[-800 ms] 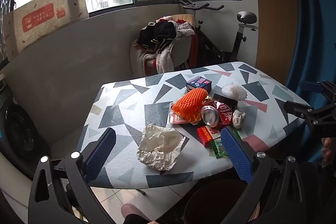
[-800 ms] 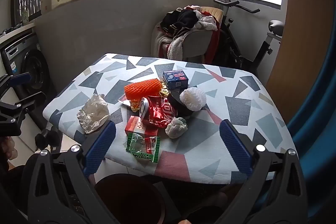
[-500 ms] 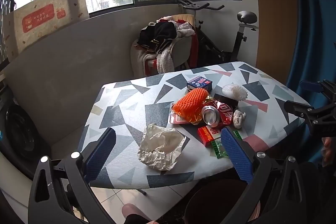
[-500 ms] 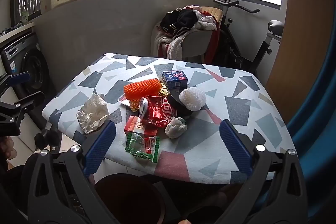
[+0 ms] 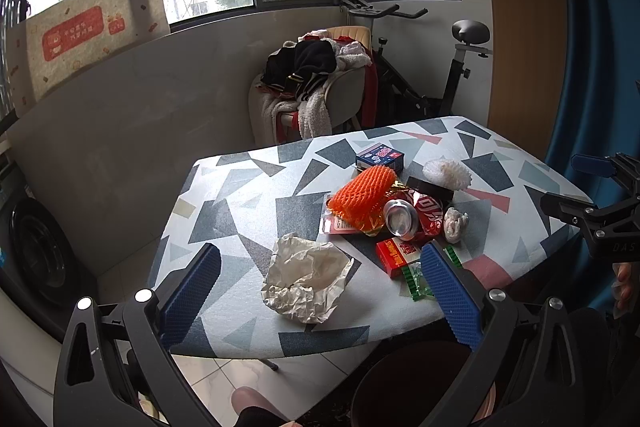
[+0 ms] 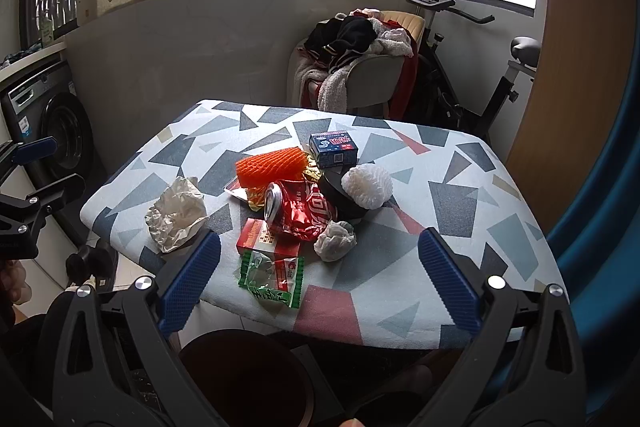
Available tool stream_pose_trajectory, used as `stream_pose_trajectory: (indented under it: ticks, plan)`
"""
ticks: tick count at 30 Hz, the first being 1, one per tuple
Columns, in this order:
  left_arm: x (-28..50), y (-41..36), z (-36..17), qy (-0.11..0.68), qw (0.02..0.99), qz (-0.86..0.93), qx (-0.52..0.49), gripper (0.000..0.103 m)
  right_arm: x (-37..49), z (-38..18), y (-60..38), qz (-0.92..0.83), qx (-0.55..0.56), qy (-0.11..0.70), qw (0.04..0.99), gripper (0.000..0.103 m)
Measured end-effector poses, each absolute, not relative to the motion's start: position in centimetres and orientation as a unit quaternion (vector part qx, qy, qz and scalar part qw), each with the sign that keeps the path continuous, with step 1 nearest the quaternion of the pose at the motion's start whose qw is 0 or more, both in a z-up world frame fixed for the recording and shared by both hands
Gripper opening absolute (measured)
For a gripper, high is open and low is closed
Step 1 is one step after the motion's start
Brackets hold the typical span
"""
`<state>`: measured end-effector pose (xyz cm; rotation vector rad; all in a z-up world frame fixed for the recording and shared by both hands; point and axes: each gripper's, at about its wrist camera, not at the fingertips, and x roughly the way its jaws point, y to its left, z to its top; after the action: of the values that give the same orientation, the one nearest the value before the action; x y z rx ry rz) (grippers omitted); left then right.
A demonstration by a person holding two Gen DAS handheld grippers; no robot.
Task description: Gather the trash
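Trash lies piled on a table with a geometric-pattern cover (image 5: 248, 195) (image 6: 460, 195): a crumpled paper wad (image 5: 306, 277) (image 6: 176, 215), an orange foam net (image 5: 362, 195) (image 6: 270, 167), a crushed red can (image 5: 412, 217) (image 6: 298, 211), a red box (image 5: 396, 255) (image 6: 260, 239), a green wrapper (image 6: 272, 275), a white foam net (image 6: 368, 185), a tissue ball (image 6: 334, 241) and a blue box (image 6: 333, 147). My left gripper (image 5: 320, 287) stands open before the table's near edge, nothing between its fingers. The right gripper (image 6: 320, 275) is open too, empty, hanging above a dark red bin (image 6: 248, 379) (image 5: 420, 383).
A chair heaped with clothes (image 6: 360, 59) and an exercise bike (image 6: 480, 75) stand behind the table. A washing machine (image 6: 56, 131) is at the left, a blue curtain (image 5: 592, 67) at the right. Tiled floor (image 5: 128, 271) shows left of the table.
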<state>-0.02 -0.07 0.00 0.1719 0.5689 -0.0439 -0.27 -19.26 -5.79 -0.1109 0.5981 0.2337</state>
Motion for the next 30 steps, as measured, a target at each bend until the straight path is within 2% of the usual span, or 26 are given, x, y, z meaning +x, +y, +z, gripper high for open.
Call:
stream_pose_trajectory:
  ticks: [30]
  plan:
    - [0.01, -0.05, -0.01, 0.282, 0.956, -0.022, 0.084, 0.098, -0.54, -6.21, -19.53, 0.114, -0.054, 0.296, 0.947, 0.097]
